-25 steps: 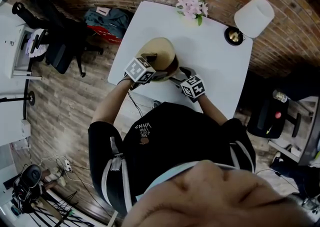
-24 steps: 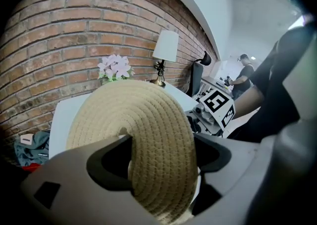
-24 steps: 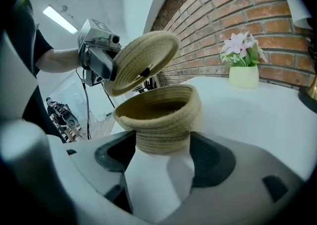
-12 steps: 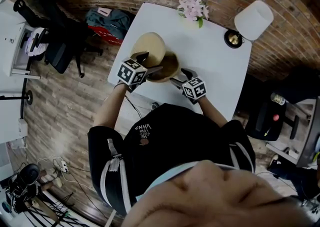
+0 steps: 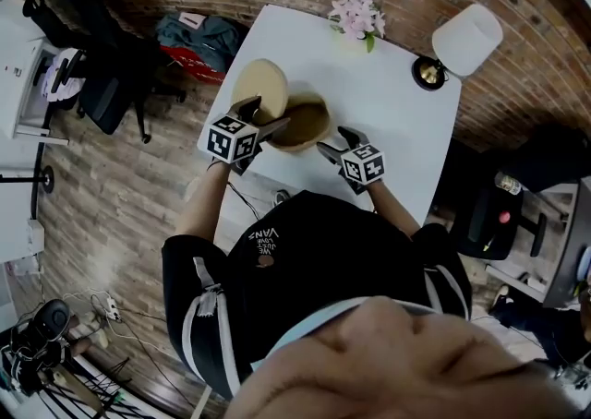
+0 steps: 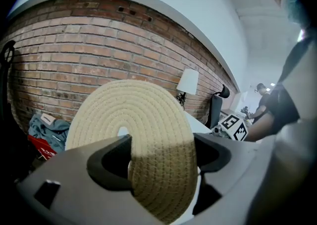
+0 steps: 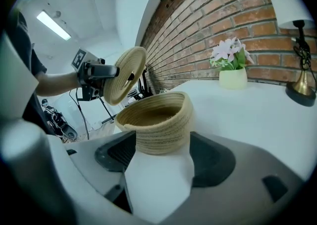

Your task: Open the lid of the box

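1. Left gripper (image 6: 161, 157): jaws closed down on the edge of the round, flat, cream woven-rope lid (image 6: 133, 120); the lid stands tilted on edge between the pads, with its small centre hole showing just above the left jaw.
2. The lid is off the box; in the right gripper view it hangs up and to the left of the round tan woven-rope box (image 7: 159, 120), with clear air between them.
3. The box sits upright on the white rectangular table (image 5: 388, 122), near the person's edge and toward the table's left side; its top is open and the inside wall is visible.
4. Right gripper (image 7: 163, 157): jaws spread wide and gripping nothing that I can confirm; the box stands right at the tips and fills the gap between them in that view, with bare table between the jaws nearer the camera; can't tell whether the pads touch the box wall.
5. In the head view the two grippers flank the box, the left one at its left rim and the right one at its near-right side.
6. Far side of the table: pink flowers in a small pale pot (image 7: 230, 58) at the back edge; a white-shaded lamp with a brass base (image 5: 466, 37) at the back right corner; both well apart from the box.
7. Red brick wall (image 6: 74, 55) behind the table; black office chair (image 5: 111, 85) on the floor to the left.
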Action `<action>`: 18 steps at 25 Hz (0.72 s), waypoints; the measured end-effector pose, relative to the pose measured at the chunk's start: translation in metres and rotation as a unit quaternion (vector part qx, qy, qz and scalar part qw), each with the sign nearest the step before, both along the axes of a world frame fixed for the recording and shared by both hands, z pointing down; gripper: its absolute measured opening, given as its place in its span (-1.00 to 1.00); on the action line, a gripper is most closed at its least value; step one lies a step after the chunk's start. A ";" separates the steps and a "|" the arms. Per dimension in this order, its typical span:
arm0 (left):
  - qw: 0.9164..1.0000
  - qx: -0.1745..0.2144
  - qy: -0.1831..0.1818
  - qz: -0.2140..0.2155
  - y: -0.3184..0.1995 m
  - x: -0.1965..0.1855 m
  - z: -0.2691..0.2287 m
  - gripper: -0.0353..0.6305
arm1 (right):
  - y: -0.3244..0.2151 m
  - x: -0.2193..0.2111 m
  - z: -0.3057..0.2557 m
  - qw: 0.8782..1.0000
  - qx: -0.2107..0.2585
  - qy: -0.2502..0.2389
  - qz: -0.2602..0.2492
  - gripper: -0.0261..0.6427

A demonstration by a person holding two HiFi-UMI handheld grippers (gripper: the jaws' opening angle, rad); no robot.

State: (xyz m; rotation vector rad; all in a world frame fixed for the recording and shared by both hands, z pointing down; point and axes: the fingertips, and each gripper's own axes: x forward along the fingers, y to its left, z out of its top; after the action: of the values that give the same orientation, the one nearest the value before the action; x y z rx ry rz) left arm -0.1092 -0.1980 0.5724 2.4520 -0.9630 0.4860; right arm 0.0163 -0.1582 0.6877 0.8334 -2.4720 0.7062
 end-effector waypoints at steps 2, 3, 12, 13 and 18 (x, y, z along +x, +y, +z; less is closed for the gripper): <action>1.000 0.005 0.012 -0.016 0.001 -0.008 0.001 0.24 | -0.001 0.001 -0.003 1.000 0.000 -0.004 0.007 0.01; 1.000 0.007 0.016 -0.023 0.002 -0.012 0.001 0.24 | -0.001 0.001 -0.004 1.000 0.000 -0.007 0.011 0.01; 0.996 0.009 0.053 -0.074 0.014 -0.040 0.008 0.24 | -0.006 0.011 -0.021 0.998 0.010 -0.019 0.057 0.01; 0.995 0.009 0.056 -0.078 0.015 -0.042 0.009 0.24 | -0.006 0.012 -0.022 0.998 0.010 -0.022 0.063 0.01; 0.993 0.014 0.077 -0.093 0.021 -0.051 0.012 0.24 | -0.007 0.013 -0.029 0.995 0.012 -0.040 0.094 0.01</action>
State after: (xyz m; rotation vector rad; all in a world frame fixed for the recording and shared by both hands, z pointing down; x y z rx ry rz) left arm -0.1606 -0.1766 0.5839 2.3550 -1.1236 0.2173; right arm 0.0294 -0.1655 0.6584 1.0782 -2.4984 0.7899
